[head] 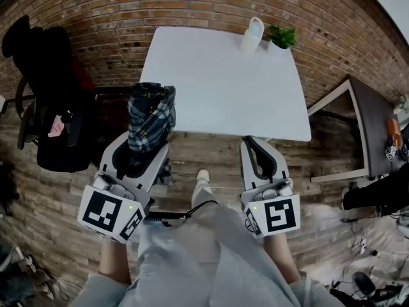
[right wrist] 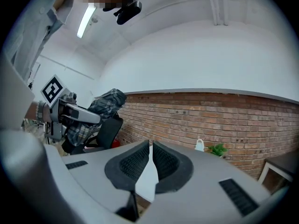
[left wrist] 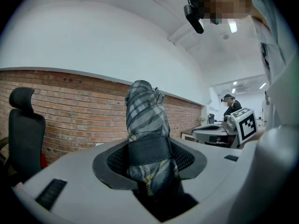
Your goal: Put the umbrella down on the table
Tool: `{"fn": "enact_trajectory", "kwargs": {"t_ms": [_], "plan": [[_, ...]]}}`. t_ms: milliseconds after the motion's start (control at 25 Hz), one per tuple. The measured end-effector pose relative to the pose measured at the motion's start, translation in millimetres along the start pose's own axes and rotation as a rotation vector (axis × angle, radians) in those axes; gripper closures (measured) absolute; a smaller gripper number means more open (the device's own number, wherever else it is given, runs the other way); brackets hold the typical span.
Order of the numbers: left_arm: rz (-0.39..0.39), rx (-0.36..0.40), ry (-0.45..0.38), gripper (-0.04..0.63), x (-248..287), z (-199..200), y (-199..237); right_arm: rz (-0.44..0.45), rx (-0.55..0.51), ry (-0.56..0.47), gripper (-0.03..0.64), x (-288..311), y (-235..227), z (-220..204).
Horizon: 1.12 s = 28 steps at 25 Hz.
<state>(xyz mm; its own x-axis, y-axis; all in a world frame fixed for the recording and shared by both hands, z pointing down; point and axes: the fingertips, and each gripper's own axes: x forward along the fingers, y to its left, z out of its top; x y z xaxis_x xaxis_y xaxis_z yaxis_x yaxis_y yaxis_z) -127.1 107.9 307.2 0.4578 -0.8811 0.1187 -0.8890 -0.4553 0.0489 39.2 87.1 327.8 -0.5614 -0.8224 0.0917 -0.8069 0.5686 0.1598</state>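
Plaid umbrella [head: 152, 110] clamped in left gripper [head: 148, 142] beside table's [head: 223, 75] near-left corner, not yet set down; right gripper [head: 256, 149] nearly closed, empty.

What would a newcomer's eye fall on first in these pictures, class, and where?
The folded plaid umbrella, gripped upright in the left claw at the white table's near left corner. The right claw beside it is shut and empty; a white bottle and plant stand at the far edge.

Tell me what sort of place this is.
Probably an office or shared workroom: a brick wall, a plain white table, a black office chair beside it, and a second desk off to the right.
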Motion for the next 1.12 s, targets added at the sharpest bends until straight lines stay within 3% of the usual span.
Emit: {"fn": "enact_trajectory", "kwargs": {"t_ms": [600,1120], "plan": [[0.062,-0.031,0.031,0.364,188,17,53,0.092,0.029,0.033,0.565,146,-140,-23],[0.098,-0.042,0.074,0.364,243,27,69,0.134,0.046,0.036,0.565,190,-176,-22]]}}
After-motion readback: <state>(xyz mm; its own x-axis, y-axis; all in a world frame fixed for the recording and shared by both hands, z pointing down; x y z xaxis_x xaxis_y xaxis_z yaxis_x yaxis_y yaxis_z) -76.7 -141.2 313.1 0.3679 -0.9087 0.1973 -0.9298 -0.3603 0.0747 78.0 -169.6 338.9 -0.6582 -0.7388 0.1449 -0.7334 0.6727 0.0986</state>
